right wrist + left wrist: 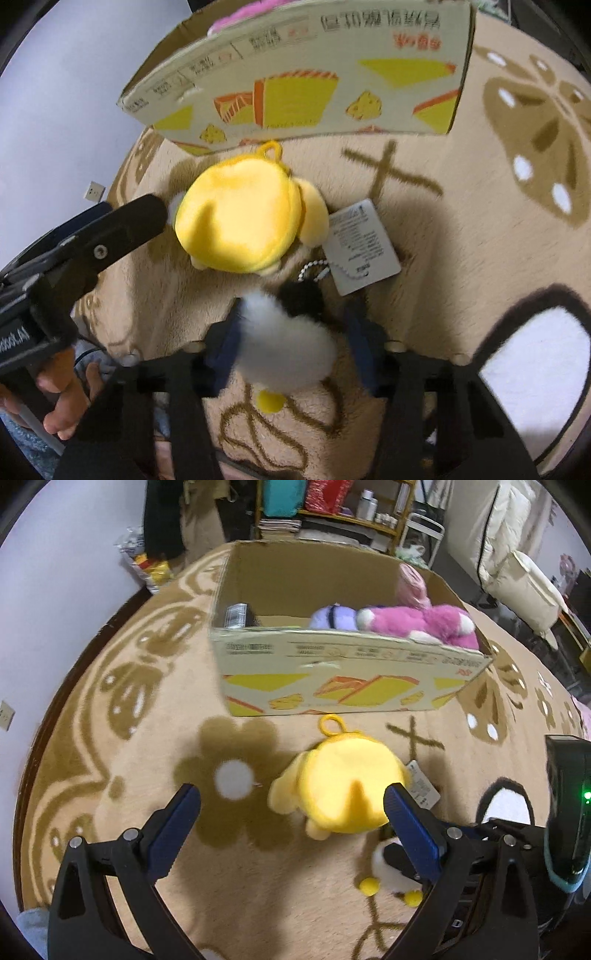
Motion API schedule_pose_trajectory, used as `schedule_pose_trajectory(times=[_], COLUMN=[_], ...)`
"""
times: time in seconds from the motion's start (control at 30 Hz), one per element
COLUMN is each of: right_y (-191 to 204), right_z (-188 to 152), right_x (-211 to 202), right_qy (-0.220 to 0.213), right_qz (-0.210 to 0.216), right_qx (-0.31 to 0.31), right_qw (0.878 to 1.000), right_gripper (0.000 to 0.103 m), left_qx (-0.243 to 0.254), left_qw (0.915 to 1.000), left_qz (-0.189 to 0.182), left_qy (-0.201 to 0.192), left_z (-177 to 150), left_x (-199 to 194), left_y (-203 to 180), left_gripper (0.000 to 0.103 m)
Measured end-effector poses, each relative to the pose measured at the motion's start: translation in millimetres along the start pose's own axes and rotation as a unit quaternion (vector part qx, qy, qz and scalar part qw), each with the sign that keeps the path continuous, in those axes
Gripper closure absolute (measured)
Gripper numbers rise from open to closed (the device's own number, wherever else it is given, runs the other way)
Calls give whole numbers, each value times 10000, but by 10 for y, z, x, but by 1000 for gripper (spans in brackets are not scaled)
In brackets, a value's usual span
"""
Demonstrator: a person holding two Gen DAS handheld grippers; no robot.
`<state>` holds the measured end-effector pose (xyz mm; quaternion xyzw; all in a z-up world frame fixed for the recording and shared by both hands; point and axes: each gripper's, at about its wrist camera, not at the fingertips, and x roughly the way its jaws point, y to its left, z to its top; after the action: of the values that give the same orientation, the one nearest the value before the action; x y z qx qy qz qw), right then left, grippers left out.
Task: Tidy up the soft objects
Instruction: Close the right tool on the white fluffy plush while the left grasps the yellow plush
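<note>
1. My left gripper hangs with its jaws wide apart over the rug, the yellow plush toy lying partly between them, untouched.
2. My right gripper is clamped on the white and black plush toy on the rug.
3. The cardboard box just beyond holds a pink plush toy and a purple one.

Beige patterned carpet, white wall, cluttered shelves.

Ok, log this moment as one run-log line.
left tongs: open, over yellow plush | right tongs: closed around penguin plush | cardboard box: holds pink plush
</note>
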<state>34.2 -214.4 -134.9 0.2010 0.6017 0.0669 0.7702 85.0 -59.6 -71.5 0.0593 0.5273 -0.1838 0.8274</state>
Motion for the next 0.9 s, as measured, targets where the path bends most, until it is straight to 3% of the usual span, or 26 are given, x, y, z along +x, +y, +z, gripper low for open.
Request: schedule_pose_trajectory(times=[0.13, 0.37, 0.6, 0.9], right_y=[-15, -179, -245, -449], right_z=[43, 138, 178, 249], right_x=[-13, -184, -250, -327], right_qy=[-30, -397, -387, -555], right_qz=[56, -300, -656, -840], right_qx=[-41, 173, 58, 360], right_qw=[10000, 9986, 9971, 9943], right_gripper=[69, 69, 69, 69], left_qx=[153, 269, 476, 441], left_qw=[9998, 9993, 9982, 9983], left_qz=[-103, -247, -324, -350], left_qy=[39, 118, 189, 172], left_z=[23, 60, 124, 126], left_x=[76, 196, 302, 303], left_y=[-102, -221, -338, -271], left_gripper=[4, 5, 5, 5])
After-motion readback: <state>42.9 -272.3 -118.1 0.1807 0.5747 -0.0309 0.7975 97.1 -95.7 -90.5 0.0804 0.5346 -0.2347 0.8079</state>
